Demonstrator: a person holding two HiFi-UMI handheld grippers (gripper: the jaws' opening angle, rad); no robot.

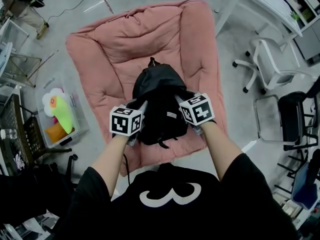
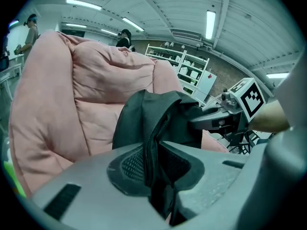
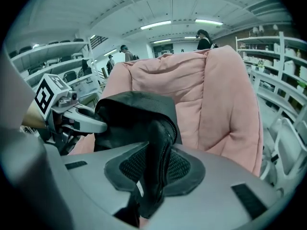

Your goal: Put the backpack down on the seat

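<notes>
A black backpack (image 1: 159, 96) rests on the pink padded seat (image 1: 125, 39), near its front middle. My left gripper (image 1: 141, 109) holds the bag's left side and my right gripper (image 1: 179, 100) its right side. In the left gripper view, a fold of the backpack (image 2: 148, 119) with a zipper sits pinched between the left gripper (image 2: 153, 164) pads, with the right gripper (image 2: 216, 121) beyond it. In the right gripper view, a fold of the backpack (image 3: 129, 114) fills the right gripper (image 3: 156, 169). The seat (image 3: 201, 90) back rises behind the bag.
A clear bin of toys (image 1: 60, 116) stands left of the seat and a black cart (image 1: 20, 134) further left. A white office chair (image 1: 270, 66), a black chair (image 1: 295, 114) and a white table (image 1: 265, 4) are to the right. People and shelves (image 2: 192, 71) stand behind.
</notes>
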